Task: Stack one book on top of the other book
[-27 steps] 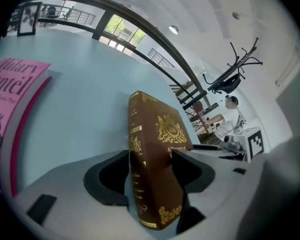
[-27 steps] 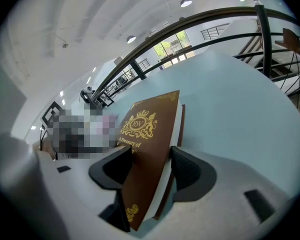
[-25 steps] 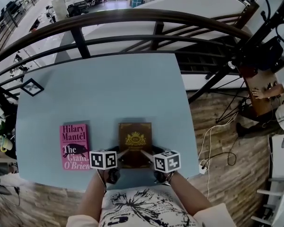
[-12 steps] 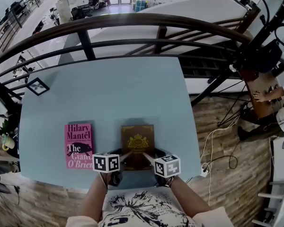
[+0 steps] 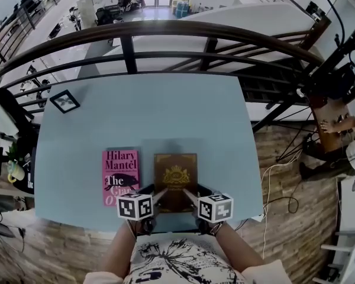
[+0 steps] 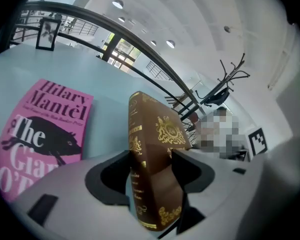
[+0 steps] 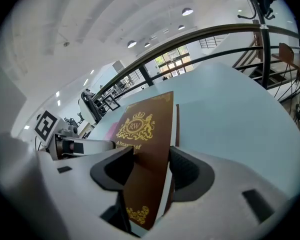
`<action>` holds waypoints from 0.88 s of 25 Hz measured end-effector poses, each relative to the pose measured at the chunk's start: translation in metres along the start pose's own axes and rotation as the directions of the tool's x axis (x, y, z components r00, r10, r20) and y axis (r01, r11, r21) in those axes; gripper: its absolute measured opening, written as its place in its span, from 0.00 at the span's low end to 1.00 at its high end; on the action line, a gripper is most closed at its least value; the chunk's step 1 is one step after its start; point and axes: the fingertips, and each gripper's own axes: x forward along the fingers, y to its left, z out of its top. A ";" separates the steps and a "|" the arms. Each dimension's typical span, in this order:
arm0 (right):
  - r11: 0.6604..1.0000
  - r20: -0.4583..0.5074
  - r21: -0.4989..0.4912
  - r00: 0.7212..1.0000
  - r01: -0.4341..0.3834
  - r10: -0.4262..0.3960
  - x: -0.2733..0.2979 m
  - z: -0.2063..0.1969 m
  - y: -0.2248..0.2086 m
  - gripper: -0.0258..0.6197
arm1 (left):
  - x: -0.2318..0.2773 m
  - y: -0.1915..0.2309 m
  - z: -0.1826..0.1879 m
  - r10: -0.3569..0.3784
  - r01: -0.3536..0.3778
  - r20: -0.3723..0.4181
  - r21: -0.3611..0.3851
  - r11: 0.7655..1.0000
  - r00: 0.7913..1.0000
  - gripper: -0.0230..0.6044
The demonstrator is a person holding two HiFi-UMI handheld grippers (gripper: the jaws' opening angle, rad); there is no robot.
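From where I stood, the dark brown hardcover book with the gold crest [image 5: 176, 179] was over the near part of the pale blue table [image 5: 165, 111], just to the right of the pink paperback [image 5: 120, 176], which lay flat with a narrow strip of table between the two. The left gripper [image 6: 150, 169] was clamped on the brown book's near end at the spine side, its dark pads pressing on both covers. The right gripper [image 7: 150, 166] pinched the same near end at the page side. Its jaws had just been closing, with the book between them. Both grippers reached in from the table's near edge. I could not tell whether the book's far end touched the table.
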 end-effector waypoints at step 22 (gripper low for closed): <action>0.999 -0.080 0.005 0.995 -0.053 0.053 0.126 -0.011 0.195 0.38 | -0.146 0.175 0.016 0.069 -0.068 0.006 -0.057 0.996 0.998 0.42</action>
